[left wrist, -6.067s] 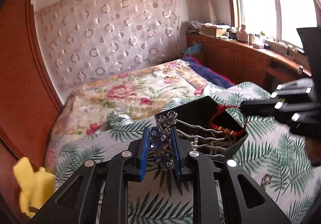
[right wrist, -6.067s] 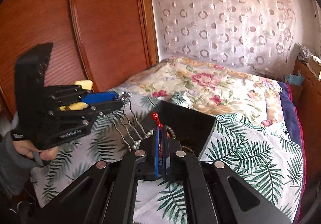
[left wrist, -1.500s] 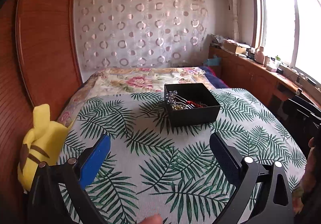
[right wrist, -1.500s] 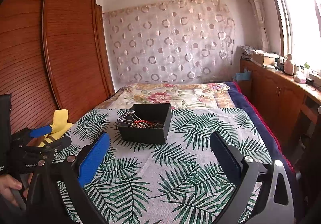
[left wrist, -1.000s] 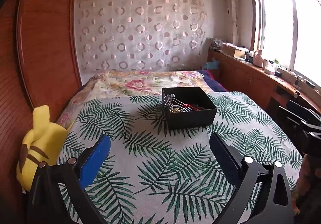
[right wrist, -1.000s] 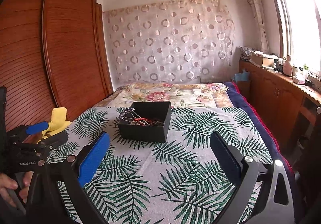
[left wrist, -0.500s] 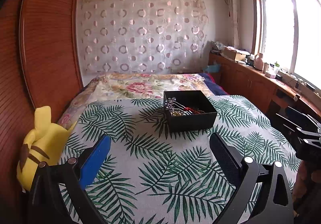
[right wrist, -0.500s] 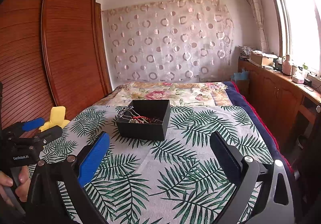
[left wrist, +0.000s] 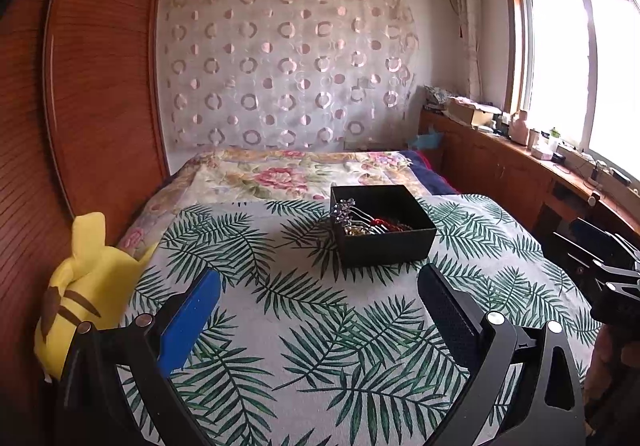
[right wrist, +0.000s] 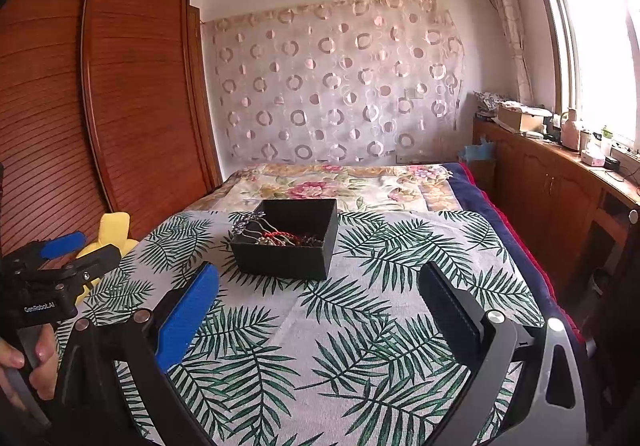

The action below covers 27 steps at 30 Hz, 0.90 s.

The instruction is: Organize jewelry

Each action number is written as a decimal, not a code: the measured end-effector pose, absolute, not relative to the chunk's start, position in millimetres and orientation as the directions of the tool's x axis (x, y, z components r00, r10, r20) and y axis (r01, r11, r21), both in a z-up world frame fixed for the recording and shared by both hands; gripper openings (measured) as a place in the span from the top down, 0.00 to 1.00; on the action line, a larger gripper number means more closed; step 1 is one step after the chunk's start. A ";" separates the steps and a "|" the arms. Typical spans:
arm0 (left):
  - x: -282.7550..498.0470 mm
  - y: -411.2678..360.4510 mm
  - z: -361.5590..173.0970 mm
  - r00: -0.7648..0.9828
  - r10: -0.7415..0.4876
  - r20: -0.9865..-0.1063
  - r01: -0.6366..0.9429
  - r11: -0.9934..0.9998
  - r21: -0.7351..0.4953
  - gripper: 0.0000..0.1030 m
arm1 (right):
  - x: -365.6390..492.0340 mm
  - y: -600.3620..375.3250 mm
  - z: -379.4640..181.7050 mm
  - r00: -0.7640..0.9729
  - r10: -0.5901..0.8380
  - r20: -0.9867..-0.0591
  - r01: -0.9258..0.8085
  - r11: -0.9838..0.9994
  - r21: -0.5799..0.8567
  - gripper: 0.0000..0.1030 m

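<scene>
A black open box (left wrist: 390, 244) stands on the palm-leaf cloth on the bed; it also shows in the right wrist view (right wrist: 284, 256). In it lie a jeweled hair comb (left wrist: 345, 209) leaning on the left rim, a red bracelet (left wrist: 386, 223) and beads. The comb (right wrist: 245, 224) and red bracelet (right wrist: 278, 235) show in the right wrist view too. My left gripper (left wrist: 320, 298) is open and empty, well back from the box. My right gripper (right wrist: 320, 296) is open and empty, also back from the box.
A yellow plush toy (left wrist: 80, 286) lies at the bed's left edge by the wooden wardrobe (right wrist: 100, 106). A floral quilt (left wrist: 280, 176) lies beyond the box. A wooden counter (right wrist: 560, 182) with small items runs along the right under the window.
Both grippers, earlier shut on the comb and the red bracelet over the box, have let go, opened wide and drawn back. In the last second they drift back slightly.
</scene>
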<state>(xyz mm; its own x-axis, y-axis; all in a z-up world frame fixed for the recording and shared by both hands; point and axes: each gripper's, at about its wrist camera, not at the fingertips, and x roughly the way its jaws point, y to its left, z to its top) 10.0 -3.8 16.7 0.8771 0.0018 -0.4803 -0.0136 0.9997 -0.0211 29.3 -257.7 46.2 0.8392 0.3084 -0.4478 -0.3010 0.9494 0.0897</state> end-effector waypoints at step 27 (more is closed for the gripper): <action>10.3 -2.3 19.6 0.881 0.003 -0.473 -0.014 1.000 -0.019 0.07 | 26.9 -258.9 45.4 0.838 0.306 -0.452 -0.298 0.950 0.091 0.02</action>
<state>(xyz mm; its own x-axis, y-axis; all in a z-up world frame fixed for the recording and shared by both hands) 10.3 -2.3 19.6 0.8811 0.0034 -0.4729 -0.0139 0.9997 -0.0186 26.9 -258.9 45.4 0.8378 0.3059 -0.4521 -0.2979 0.9503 0.0910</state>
